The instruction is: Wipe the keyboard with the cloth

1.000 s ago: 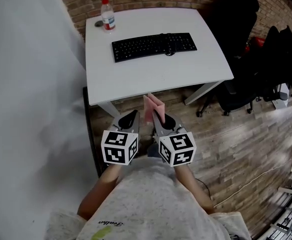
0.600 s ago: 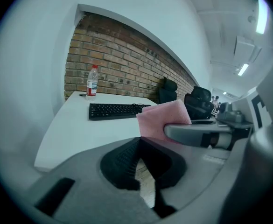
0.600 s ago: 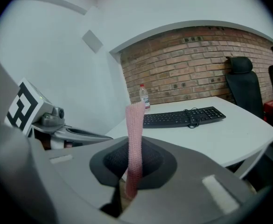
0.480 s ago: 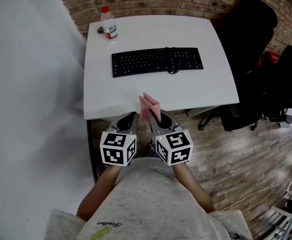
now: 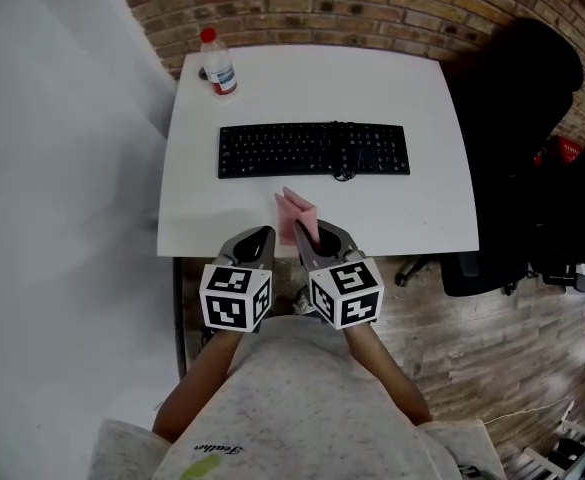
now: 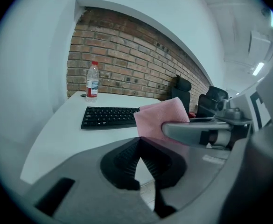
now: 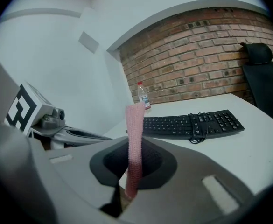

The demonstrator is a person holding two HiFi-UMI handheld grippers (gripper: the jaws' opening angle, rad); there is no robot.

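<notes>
A black keyboard [image 5: 312, 150] lies across the middle of the white table [image 5: 422, 208], with a coiled cable [image 5: 344, 166] on its right half. My right gripper [image 5: 309, 236] is shut on a pink cloth [image 5: 294, 213] that stands upright from its jaws over the table's near edge. In the right gripper view the cloth [image 7: 135, 125] rises edge-on in front of the keyboard [image 7: 192, 123]. My left gripper [image 5: 256, 243] is beside it, shut and holding nothing. The left gripper view shows its jaws [image 6: 140, 143] closed, the cloth [image 6: 159, 118] to the right and the keyboard [image 6: 110, 117] beyond.
A water bottle [image 5: 218, 64] with a red cap stands at the table's far left corner, near a brick wall [image 5: 372, 8]. A black office chair [image 5: 517, 108] sits at the table's right. A white wall [image 5: 62, 168] runs along the left.
The table and keyboard have come closer in the head view. Both grippers, side by side, now reach over the table's near edge. The cloth stays in the right gripper.
</notes>
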